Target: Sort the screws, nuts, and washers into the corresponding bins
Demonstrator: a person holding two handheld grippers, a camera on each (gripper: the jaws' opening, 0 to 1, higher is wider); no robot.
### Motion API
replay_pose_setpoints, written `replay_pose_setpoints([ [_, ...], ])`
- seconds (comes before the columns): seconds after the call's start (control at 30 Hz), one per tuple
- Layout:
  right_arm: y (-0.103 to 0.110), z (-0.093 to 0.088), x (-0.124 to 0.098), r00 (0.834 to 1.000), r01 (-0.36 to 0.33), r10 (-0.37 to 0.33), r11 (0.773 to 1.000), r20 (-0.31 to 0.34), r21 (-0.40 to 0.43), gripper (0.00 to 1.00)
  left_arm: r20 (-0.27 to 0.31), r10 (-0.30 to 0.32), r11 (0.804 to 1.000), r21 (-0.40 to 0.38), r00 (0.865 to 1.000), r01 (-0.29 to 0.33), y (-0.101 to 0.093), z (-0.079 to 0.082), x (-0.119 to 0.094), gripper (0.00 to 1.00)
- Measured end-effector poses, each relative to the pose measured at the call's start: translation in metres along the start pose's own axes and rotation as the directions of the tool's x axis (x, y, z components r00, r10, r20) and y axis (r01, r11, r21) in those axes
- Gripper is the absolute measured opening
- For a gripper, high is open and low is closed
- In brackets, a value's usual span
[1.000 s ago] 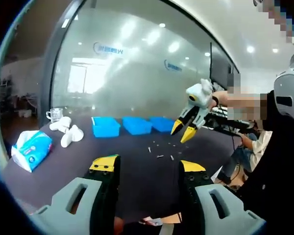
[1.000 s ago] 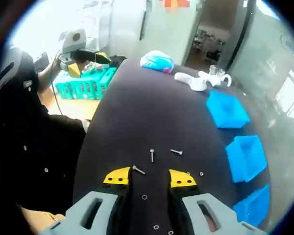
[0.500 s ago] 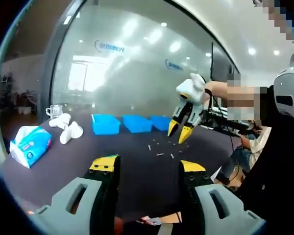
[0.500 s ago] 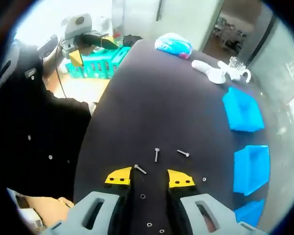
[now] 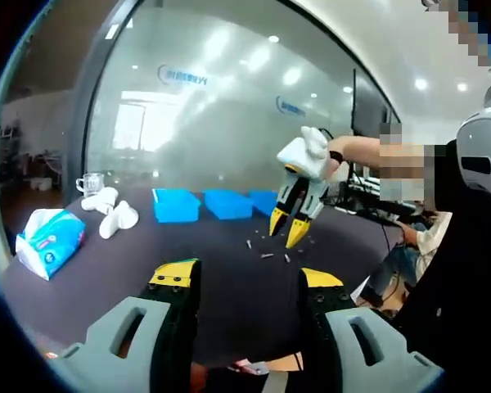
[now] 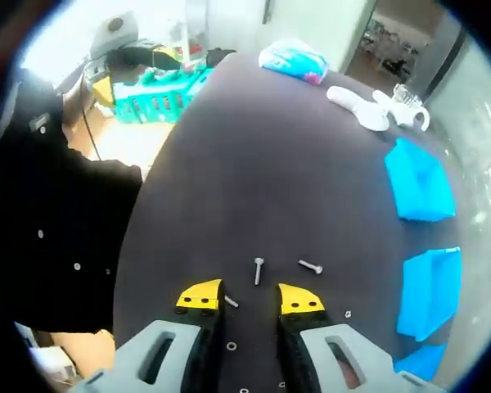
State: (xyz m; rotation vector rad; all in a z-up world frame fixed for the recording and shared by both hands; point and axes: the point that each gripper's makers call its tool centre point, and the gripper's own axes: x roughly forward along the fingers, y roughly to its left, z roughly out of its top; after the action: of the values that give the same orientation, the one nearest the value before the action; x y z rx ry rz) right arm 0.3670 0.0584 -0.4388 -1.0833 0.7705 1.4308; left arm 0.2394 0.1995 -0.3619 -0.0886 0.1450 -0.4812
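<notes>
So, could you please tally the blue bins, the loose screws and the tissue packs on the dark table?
Blue plastic bins: 3
Small silver metal screws: 3
Blue-and-white tissue pack: 1
Total: 7

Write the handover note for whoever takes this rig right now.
Right claw: open, empty, low over the loose hardware on the dark table.
Left claw: open, empty, held back at the table's near edge.
Two screws lie just ahead of the right claw; washers or nuts lie around it.
Three blue bins line the far edge; contents not visible.
Done: nothing evident. Left: all sorting.
</notes>
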Motion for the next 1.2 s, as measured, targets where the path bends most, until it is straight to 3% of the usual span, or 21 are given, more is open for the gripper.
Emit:
replay_pose_setpoints([
  [0.53, -0.01, -0.001, 0.029, 0.999, -0.026, 0.026, 1.0, -0.023, 0.011, 0.15, -0.004, 0.004, 1.0, -0.006, 1.0, -0.004, -0.001, -0.003, -0.001, 0.45],
  [0.9, -0.008, -0.004, 0.033, 0.998, -0.051, 0.052, 0.998, -0.028, 0.037, 0.1, -0.012, 0.01, 1.0, -0.017, 1.0, -0.01, 0.001, -0.008, -0.001, 0.45],
  [1.07, 0.002, -0.003, 0.034, 0.997, -0.075, 0.077, 0.996, -0.033, 0.041, 0.01, -0.011, 0.006, 1.0, -0.018, 1.0, -0.006, -0.001, -0.01, 0.0, 0.45],
  [1.2, 0.002, -0.003, 0.033, 0.998, -0.061, 0.062, 0.998, -0.033, 0.029, 0.0, -0.013, 0.008, 1.0, -0.02, 1.0, -0.008, -0.001, -0.011, 0.0, 0.45],
])
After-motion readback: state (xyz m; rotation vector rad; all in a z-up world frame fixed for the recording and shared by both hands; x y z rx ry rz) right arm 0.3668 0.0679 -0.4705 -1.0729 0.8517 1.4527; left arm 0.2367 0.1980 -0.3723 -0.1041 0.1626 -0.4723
